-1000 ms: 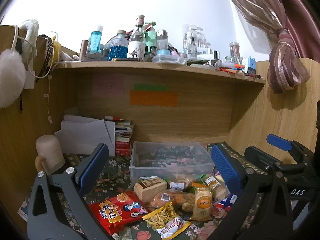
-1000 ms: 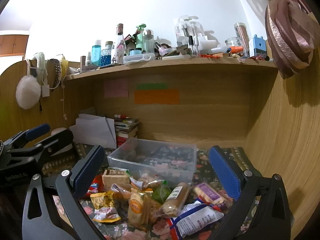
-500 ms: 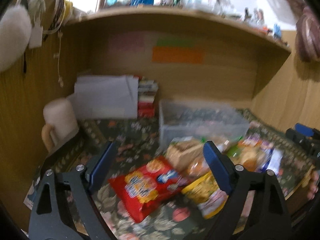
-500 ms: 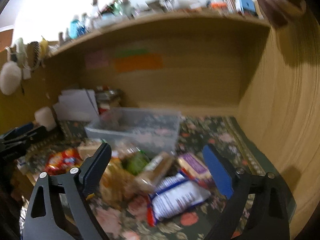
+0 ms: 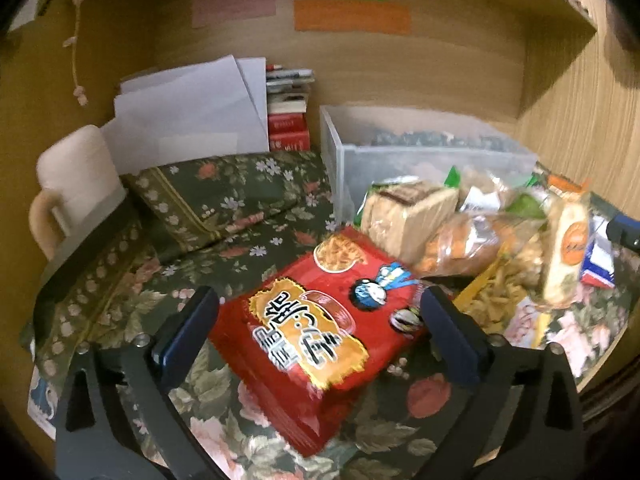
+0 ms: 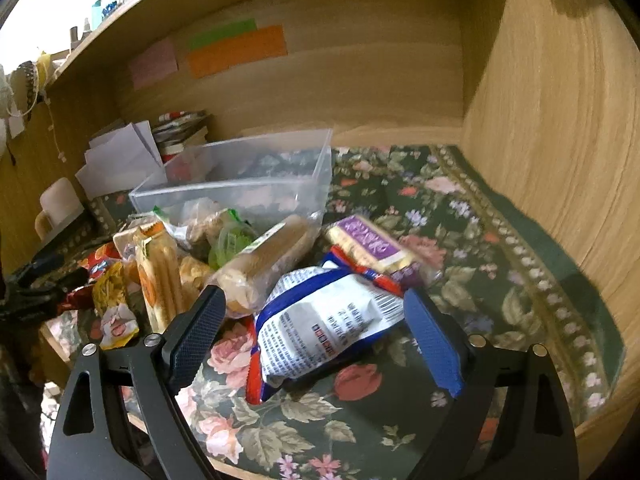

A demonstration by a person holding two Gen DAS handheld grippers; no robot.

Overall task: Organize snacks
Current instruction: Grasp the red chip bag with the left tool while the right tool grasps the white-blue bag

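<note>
A pile of snack packs lies on the floral cloth in front of a clear plastic bin [image 5: 420, 160], which also shows in the right wrist view [image 6: 240, 184]. My left gripper [image 5: 320, 320] is open, its fingers on either side of a red snack bag [image 5: 316, 336], not touching it. My right gripper [image 6: 314, 326] is open over a white and blue snack bag [image 6: 324, 324]. Near it lie a purple-labelled pack [image 6: 368, 246], a long bread roll pack [image 6: 268, 260] and a biscuit stick pack [image 6: 158, 280]. A brown cake pack [image 5: 408, 208] leans by the bin.
A cream mug [image 5: 76, 184] stands at the left, white papers [image 5: 192, 112] and stacked books [image 5: 288, 120] at the back. Wooden walls close the desk on the left, back and right [image 6: 560, 140]. The desk's front edge is just below both grippers.
Both grippers have tipped down and moved forward toward the snacks. The left one now straddles the red bag, the right one the white and blue bag. The top shelf has left the view.
</note>
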